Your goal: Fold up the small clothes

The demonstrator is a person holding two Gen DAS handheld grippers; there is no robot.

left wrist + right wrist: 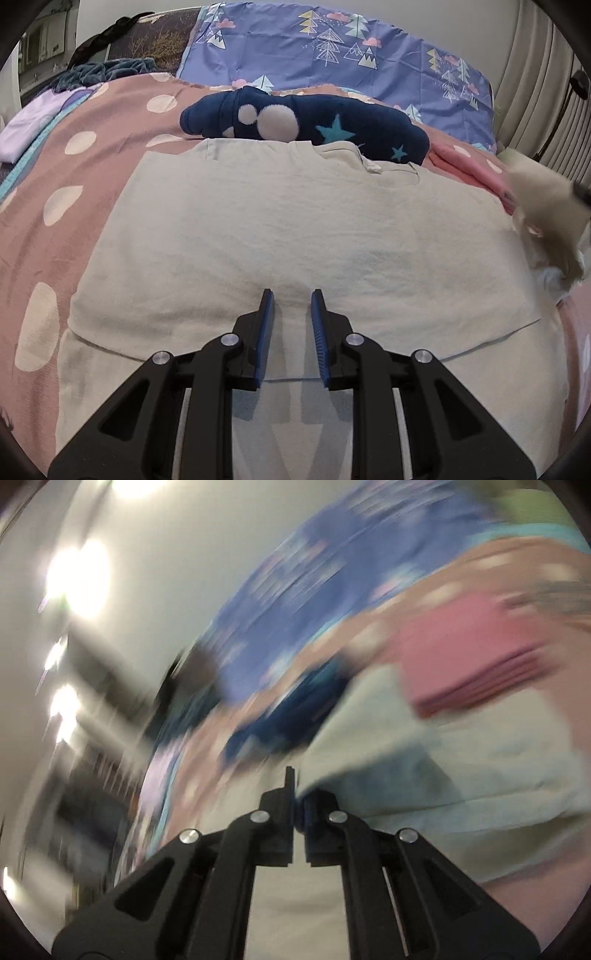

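A cream T-shirt (288, 229) lies flat on the pink polka-dot bedspread (74, 177), neck toward the far side. My left gripper (291, 299) is open and empty, hovering just over the shirt's near part. At the right edge of the left wrist view a lifted sleeve or side of the shirt (546, 206) hangs from the right gripper, blurred. In the blurred right wrist view, my right gripper (295, 797) is shut on the cream shirt fabric (424, 775), which drapes to the right of its fingers.
A navy garment with stars and white dots (303, 125) lies beyond the shirt. Folded pink clothes (469, 166) sit at the right. A lilac garment (33, 122) lies far left. A blue tree-print pillow (332, 51) stands behind.
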